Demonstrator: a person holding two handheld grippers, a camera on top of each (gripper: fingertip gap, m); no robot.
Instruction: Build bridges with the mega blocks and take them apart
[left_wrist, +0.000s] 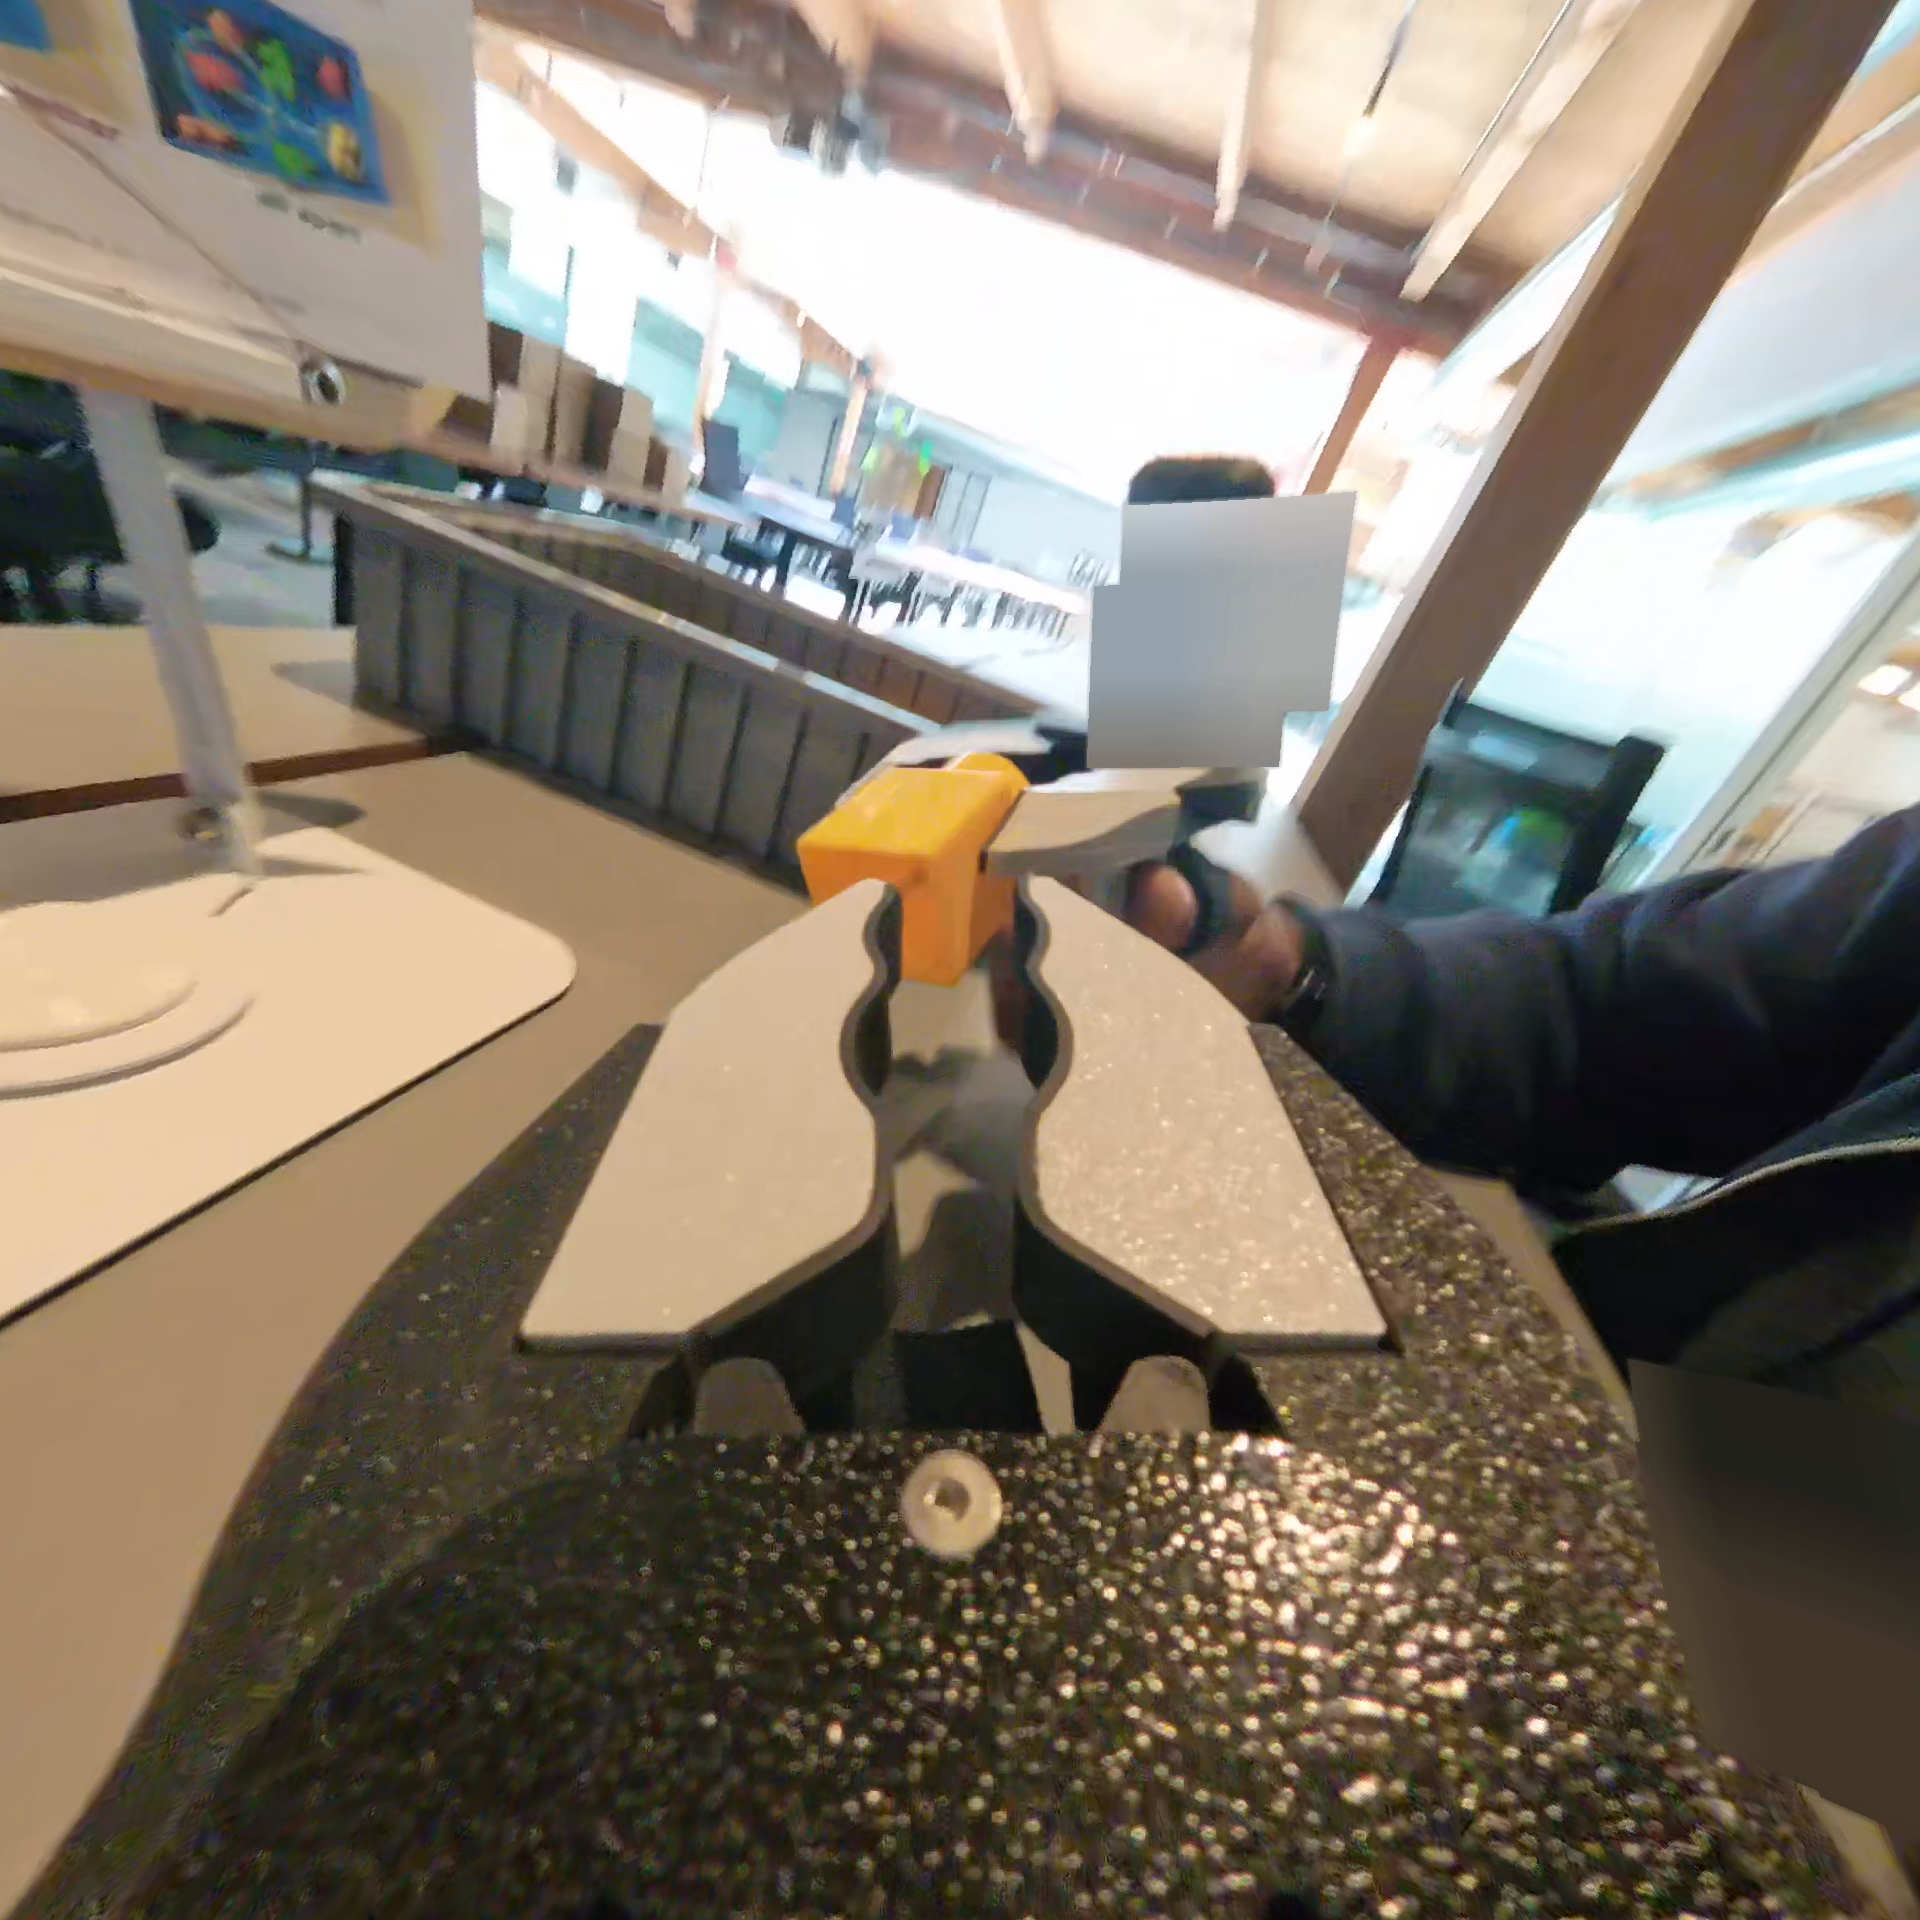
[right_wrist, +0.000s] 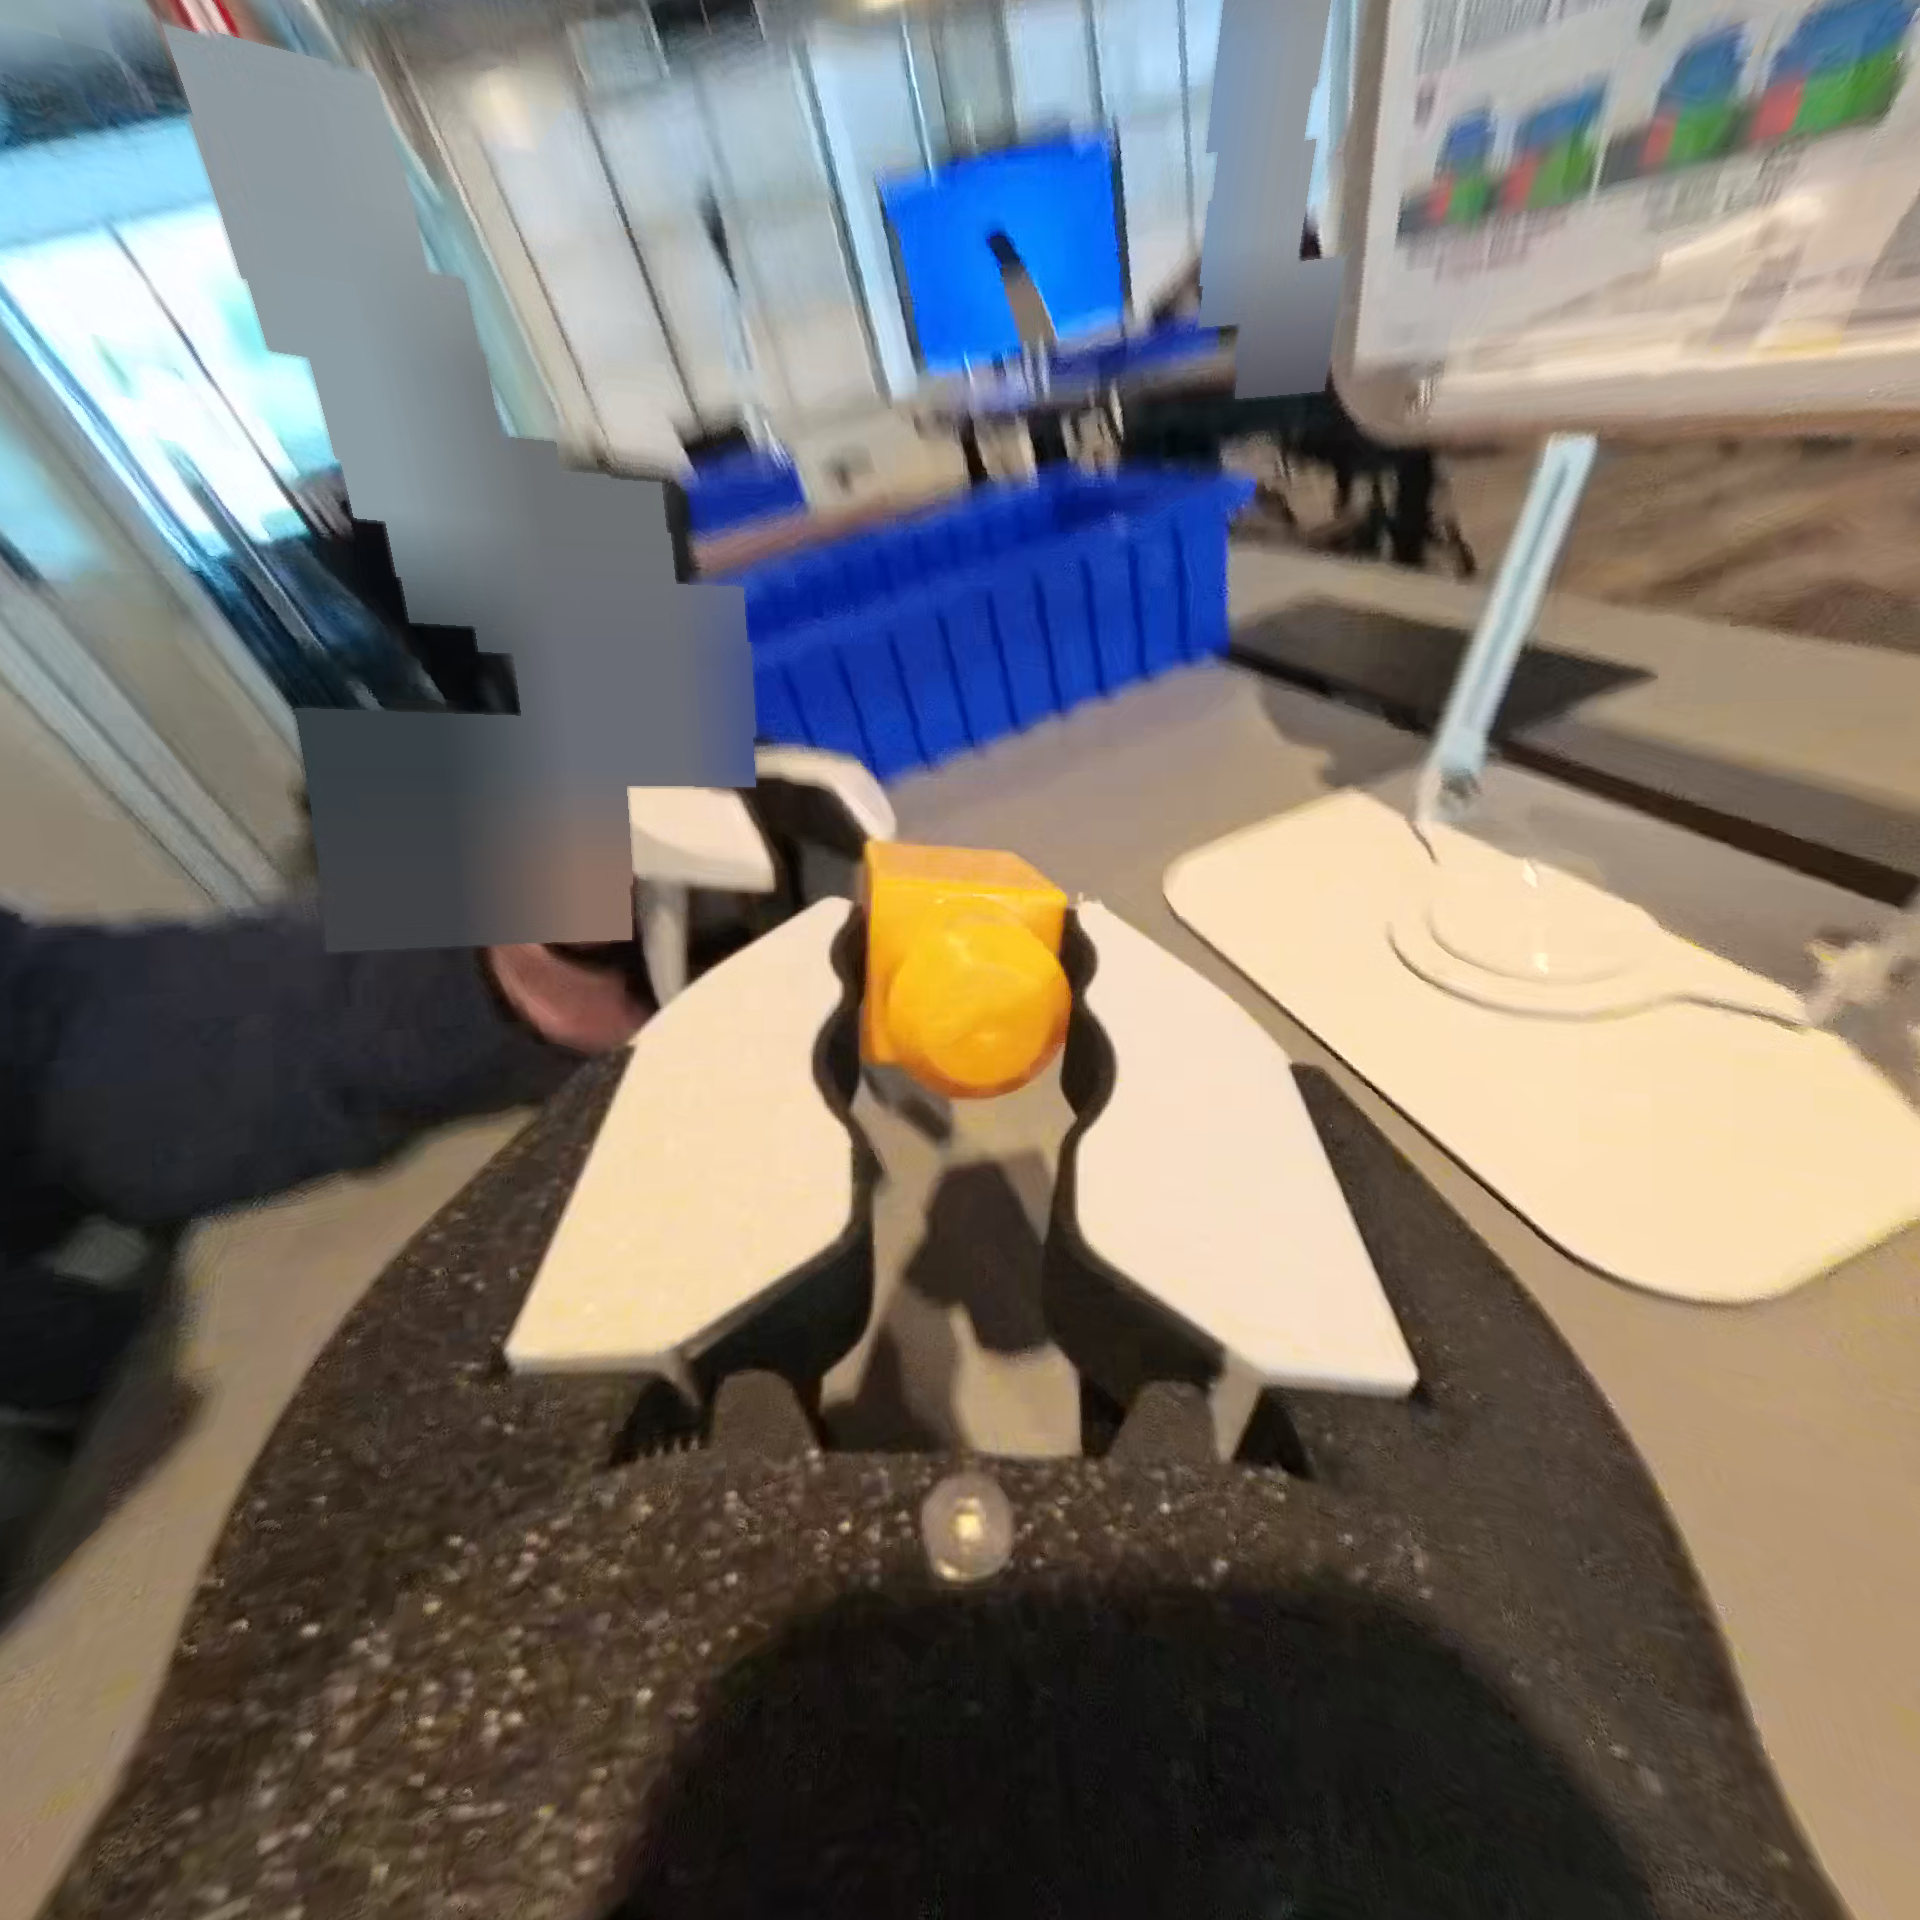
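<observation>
An orange mega block piece is held in the air above the grey table. It looks like two orange blocks joined at a right angle, but I cannot tell for sure. My left gripper is shut on its lower part. My right gripper comes in from the right and is shut on its upper part. In the right wrist view the orange block sits between the right gripper's fingertips, with a round stud facing the camera. The left gripper's white fingers show just behind it.
A grey ribbed crate stands at the back of the table; a blue crate shows in the right wrist view. A white stand base carries a picture board. A dark-sleeved arm reaches in from the right. Only a small space, under 4 cm, lies between the two pairs of fingers.
</observation>
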